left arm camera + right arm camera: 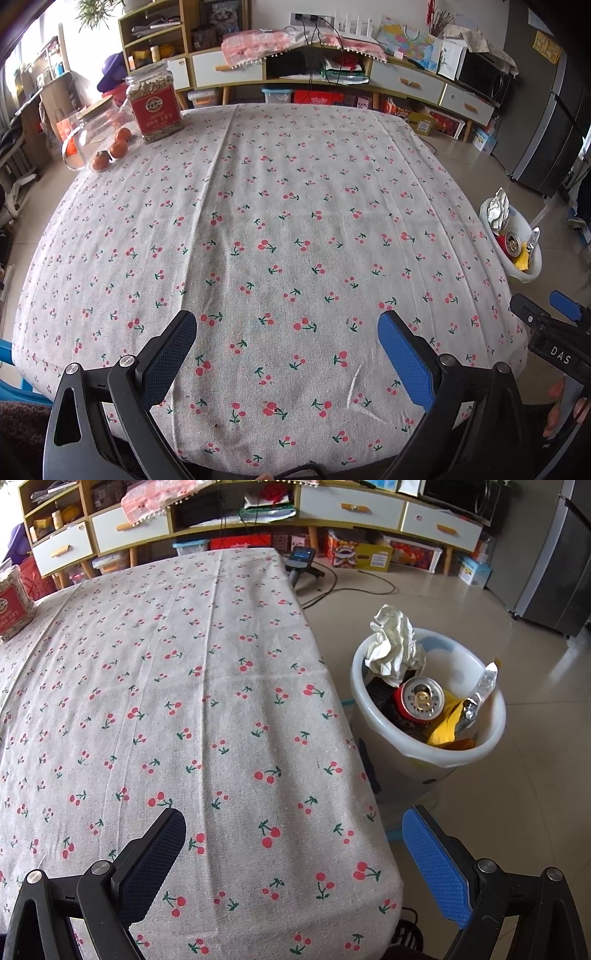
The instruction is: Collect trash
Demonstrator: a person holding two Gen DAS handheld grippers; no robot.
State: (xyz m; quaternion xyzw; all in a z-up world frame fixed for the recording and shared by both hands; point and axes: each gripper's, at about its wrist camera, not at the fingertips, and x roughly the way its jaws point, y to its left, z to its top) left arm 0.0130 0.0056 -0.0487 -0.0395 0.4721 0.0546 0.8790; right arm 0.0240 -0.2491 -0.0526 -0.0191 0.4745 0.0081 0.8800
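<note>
A white bin [373, 653] stands on the floor right of the table; it also shows in the left wrist view [532, 271]. It holds crumpled white paper [393, 644], a red can [419, 701], a yellow wrapper [447, 722] and a foil wrapper [484, 686]. My left gripper [288, 325] is open and empty above the near part of the cherry-print tablecloth [277, 206]. My right gripper [293, 821] is open and empty over the table's near right corner [369, 893]; it shows at the right edge of the left wrist view [543, 306].
At the table's far left stand a food jar with a red label [155, 103], a glass jar [92, 129] and three oranges [118, 147]. Cabinets and drawers [332, 70] line the far wall. A fridge [554, 565] stands at the right. Boxes and cables lie on the floor.
</note>
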